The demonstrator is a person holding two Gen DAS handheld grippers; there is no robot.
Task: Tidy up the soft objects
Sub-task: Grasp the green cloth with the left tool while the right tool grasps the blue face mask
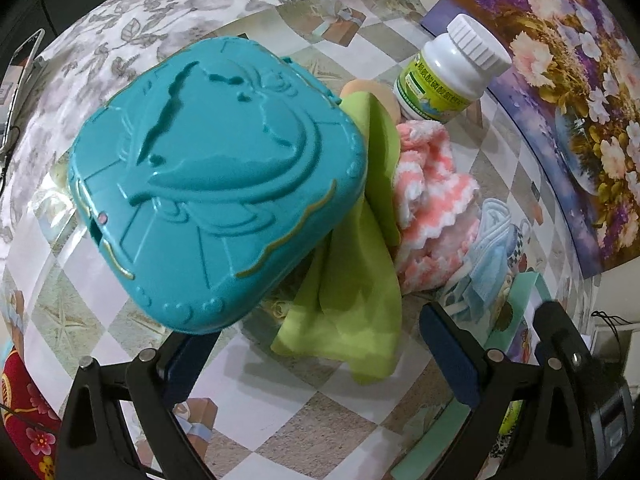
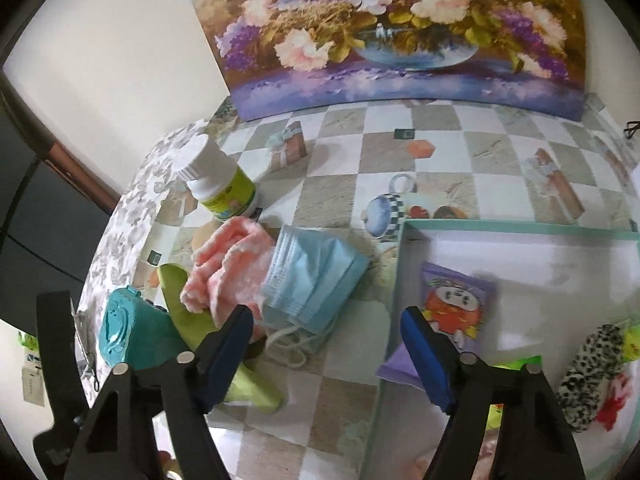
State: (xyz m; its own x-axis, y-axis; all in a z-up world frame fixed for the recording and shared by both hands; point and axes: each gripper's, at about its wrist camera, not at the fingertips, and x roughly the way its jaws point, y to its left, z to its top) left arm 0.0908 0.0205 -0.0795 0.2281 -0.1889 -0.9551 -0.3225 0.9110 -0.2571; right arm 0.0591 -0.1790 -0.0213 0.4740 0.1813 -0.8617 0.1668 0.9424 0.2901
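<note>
A green cloth (image 1: 352, 300) lies on the checked table, partly under a teal plastic case (image 1: 216, 188). Beside it are a pink-and-white knitted cloth (image 1: 432, 200) and a stack of blue face masks (image 1: 488, 264). My left gripper (image 1: 320, 364) is open just in front of the green cloth. My right gripper (image 2: 328, 344) is open above the masks (image 2: 312, 284), the pink cloth (image 2: 228, 272) and the green cloth (image 2: 180, 304). A shallow white box with a mint rim (image 2: 520, 228) at the right holds a snack packet (image 2: 456, 304) and a leopard-print item (image 2: 592, 372).
A white pill bottle with a green label (image 1: 444, 72) stands behind the cloths; it also shows in the right wrist view (image 2: 220, 184). A flower painting (image 2: 400, 32) leans against the wall at the back. A peach round object (image 1: 368, 92) peeks from behind the green cloth.
</note>
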